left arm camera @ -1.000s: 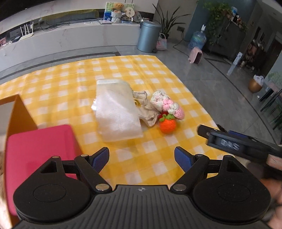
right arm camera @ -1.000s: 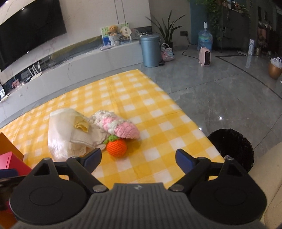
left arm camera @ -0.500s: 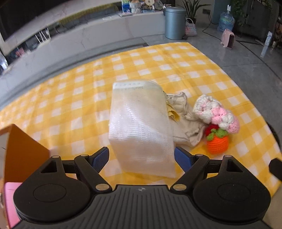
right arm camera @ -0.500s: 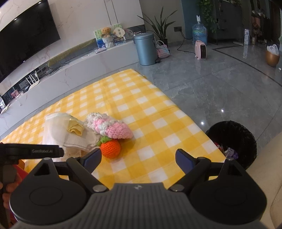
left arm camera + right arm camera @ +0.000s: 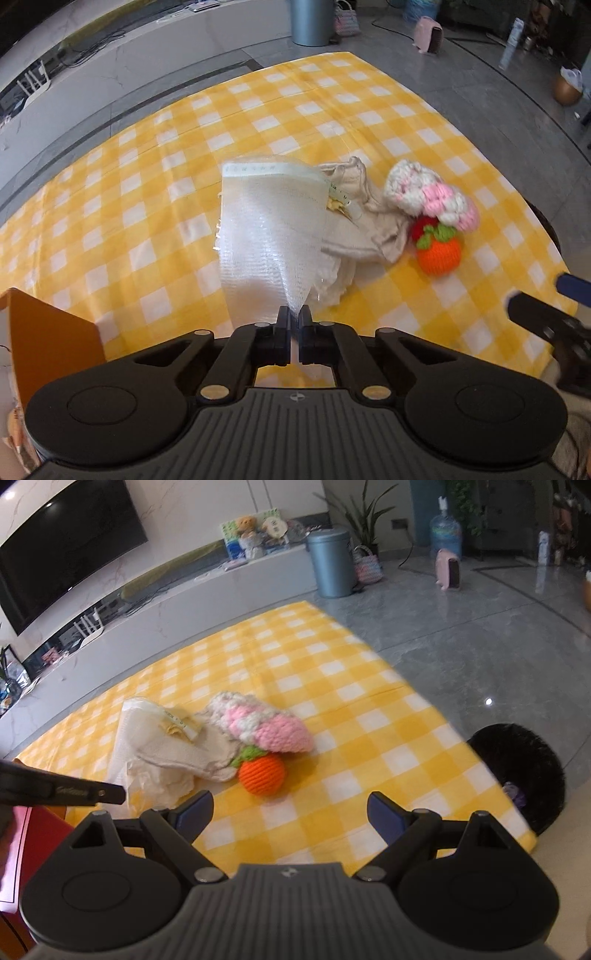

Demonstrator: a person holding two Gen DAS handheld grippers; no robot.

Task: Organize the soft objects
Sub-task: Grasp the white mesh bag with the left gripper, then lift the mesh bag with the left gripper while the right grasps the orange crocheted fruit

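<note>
1. A grey polished tile floor (image 5: 461, 635) reflects light, to the right of the claw.
2. Far ahead, a white marble wall (image 5: 192, 509) carries a black television (image 5: 62, 557).
3. A blue-grey dustbin (image 5: 332, 563) stands before a long white bench (image 5: 207, 590).

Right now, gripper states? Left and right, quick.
Left gripper: closed on the near edge of the white mesh bag.
Right gripper: open, holding nothing.
</note>
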